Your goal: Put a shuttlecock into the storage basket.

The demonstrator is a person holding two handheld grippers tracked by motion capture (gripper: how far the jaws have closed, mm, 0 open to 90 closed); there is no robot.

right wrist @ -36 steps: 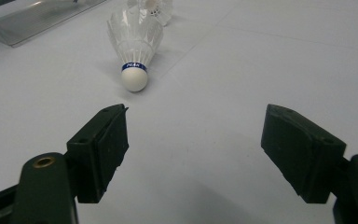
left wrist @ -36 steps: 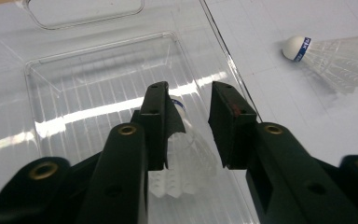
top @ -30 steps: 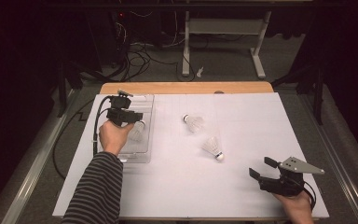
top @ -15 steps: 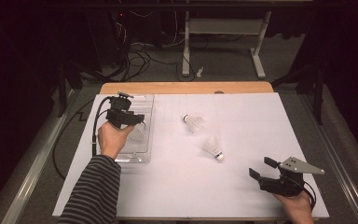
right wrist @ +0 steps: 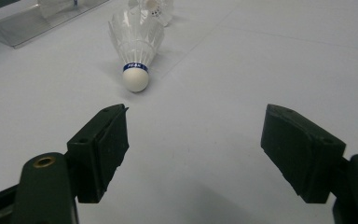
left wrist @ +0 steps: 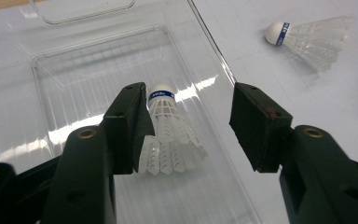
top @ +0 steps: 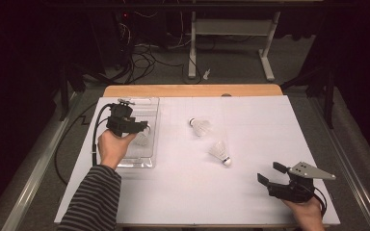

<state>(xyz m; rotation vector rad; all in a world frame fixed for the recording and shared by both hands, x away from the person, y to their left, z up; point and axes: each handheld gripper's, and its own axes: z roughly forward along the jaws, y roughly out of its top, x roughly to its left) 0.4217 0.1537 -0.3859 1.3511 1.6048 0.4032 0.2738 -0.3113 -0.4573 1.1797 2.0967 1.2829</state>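
A white shuttlecock (left wrist: 168, 135) with a blue band lies in the clear plastic tray (left wrist: 74, 79), cork pointing away. My left gripper (left wrist: 191, 121) hangs open just over it, and its left jaw covers part of the skirt. In the high view that left gripper (top: 143, 127) is over the tray (top: 147, 103) at the table's left. Two more shuttlecocks (top: 201, 127) (top: 220, 152) lie on the white sheet. My right gripper (top: 271, 173) stands open near the front right. The nearer shuttlecock (right wrist: 136, 42) lies ahead of the right gripper (right wrist: 200, 140), cork toward it.
The white sheet (top: 250, 120) covers most of the wooden table (top: 192, 90). A black cable (top: 96, 130) loops off the left gripper past the table's left edge. Dark floor, cables and a desk frame (top: 231, 29) lie beyond the far edge.
The left hand and its gripper have drifted slightly toward the near-left over the tray. The right gripper and the loose shuttlecocks have not moved.
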